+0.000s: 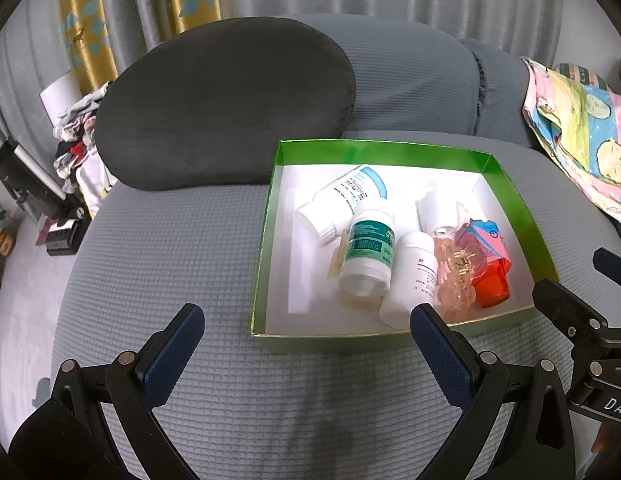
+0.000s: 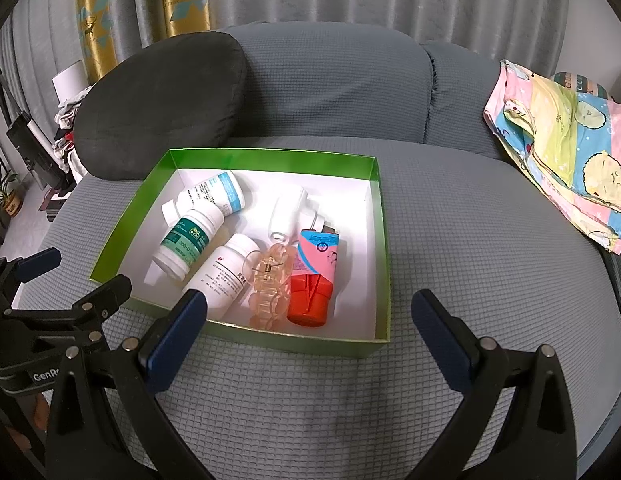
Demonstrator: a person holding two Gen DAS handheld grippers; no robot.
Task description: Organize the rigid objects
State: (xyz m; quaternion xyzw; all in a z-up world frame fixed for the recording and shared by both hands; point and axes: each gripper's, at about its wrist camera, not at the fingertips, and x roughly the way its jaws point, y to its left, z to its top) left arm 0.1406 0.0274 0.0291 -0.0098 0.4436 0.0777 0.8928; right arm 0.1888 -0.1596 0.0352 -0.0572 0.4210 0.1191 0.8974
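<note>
Both grippers empty, jaws spread wide, hovering over the sofa seat just short of the green box (image 2: 122, 232). Left gripper (image 1: 306, 334) sits off the box's near-left corner; right gripper (image 2: 310, 316) faces its near wall squarely. All items lie inside the box: three bottles, a clear clip (image 2: 268, 284), an inhaler (image 2: 314, 276). Inhaler's long axis runs roughly toward the right gripper, which looks nearer. Nothing loose on the seat; task likely near done.

A grey sofa seat (image 2: 450, 240) with a waffle-textured cover carries a green box (image 2: 380, 216) near its middle, a dark grey cushion (image 2: 158, 100) touching the box's far left corner, and a colourful folded cloth (image 2: 562, 140) far right.
</note>
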